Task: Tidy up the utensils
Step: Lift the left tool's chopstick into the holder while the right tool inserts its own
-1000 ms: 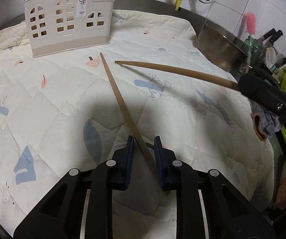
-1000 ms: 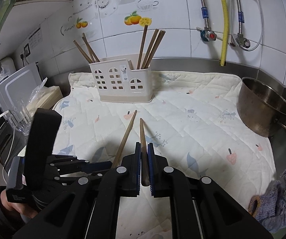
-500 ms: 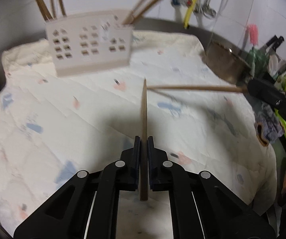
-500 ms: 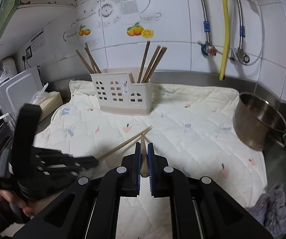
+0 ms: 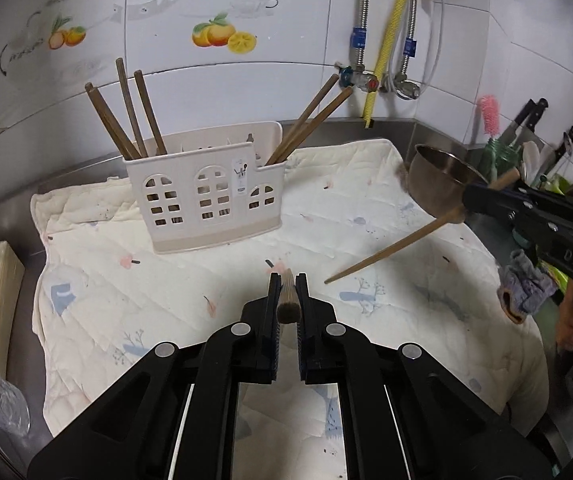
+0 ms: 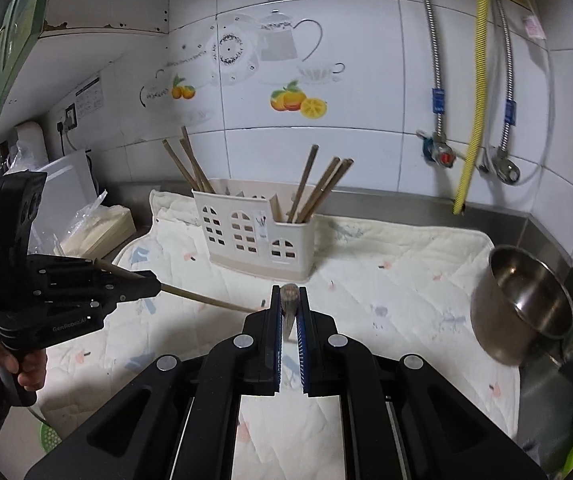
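A cream utensil holder [image 5: 206, 200] with window cut-outs stands on the quilted mat [image 5: 166, 280], holding several wooden chopsticks; it also shows in the right wrist view [image 6: 252, 236]. My left gripper [image 5: 287, 280] is shut on a wooden chopstick [image 5: 287, 304], seen end-on above the mat in front of the holder. My right gripper [image 6: 289, 292] is shut on another chopstick [image 6: 289, 300], also end-on. In the left wrist view the right gripper [image 5: 534, 216] holds its chopstick [image 5: 390, 250] tip down over the mat. In the right wrist view the left gripper [image 6: 66, 292] holds its chopstick [image 6: 202, 299].
A steel pot [image 6: 522, 308] sits at the mat's right edge, also in the left wrist view [image 5: 442, 184]. A grey cloth [image 5: 526, 288] lies right of the mat. A tissue box [image 6: 98, 228] and white appliance stand left. Pipes and a yellow hose [image 6: 472, 92] hang on the tiled wall.
Both grippers have lifted their chopsticks off the mat and risen. The left gripper closed on its chopstick, then tilted it up until it points toward the holder.
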A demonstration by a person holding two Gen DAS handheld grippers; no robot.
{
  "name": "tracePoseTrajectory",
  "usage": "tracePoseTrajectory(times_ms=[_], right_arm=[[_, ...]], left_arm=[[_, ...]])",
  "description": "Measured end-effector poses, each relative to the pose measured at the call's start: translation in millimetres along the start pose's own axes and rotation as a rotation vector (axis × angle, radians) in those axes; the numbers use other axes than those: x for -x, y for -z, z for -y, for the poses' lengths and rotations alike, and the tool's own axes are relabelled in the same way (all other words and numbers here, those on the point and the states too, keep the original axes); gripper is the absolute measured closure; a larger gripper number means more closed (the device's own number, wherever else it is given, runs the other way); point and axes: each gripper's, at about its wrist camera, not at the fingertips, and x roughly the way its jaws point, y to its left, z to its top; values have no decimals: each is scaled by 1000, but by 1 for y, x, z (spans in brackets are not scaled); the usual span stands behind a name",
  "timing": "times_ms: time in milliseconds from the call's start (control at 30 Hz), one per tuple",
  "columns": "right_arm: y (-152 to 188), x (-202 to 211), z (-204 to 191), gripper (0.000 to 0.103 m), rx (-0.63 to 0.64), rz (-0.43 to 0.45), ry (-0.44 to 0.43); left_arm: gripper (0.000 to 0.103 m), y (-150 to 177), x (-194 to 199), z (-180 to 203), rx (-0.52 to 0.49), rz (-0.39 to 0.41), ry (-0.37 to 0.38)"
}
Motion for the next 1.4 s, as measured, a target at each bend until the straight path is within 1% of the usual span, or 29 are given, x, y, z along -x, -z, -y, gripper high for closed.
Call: tracePoseTrajectory(times_ms=[167,233,367,567,733,833,1000,1067,1200,1400], right_arm=[[-17,-8,1,96,9,-5,-31],[-27,-9,1,96,15,1,-43],[-58,-7,0,96,42,35,-53],[-106,-9,-1,96,65,78,-79],[-141,-18,-6,96,96,116,-73],[-162,-27,-8,96,90,145,-78],[-184,-47,-8,96,73,171,-74],[-191,-57,-8,97,65,180,-65],[-203,-75,-7,97,59,200,-42],[-211,-102,-2,96,19,212,-25]], left_arm=[[97,-7,1,-6,1,7,14],[97,-16,6,-8,-1,23,17],[97,-40,16,-13,-11,57,20],[97,-74,30,-22,-31,101,-5],[97,-111,48,-30,-54,166,-40],[97,-134,58,-36,-59,203,-63],[97,-165,67,-53,-42,258,-84],[97,-173,67,-58,-41,272,-100],[97,-180,57,-70,-25,269,-110],[97,-175,29,-87,5,216,-114]])
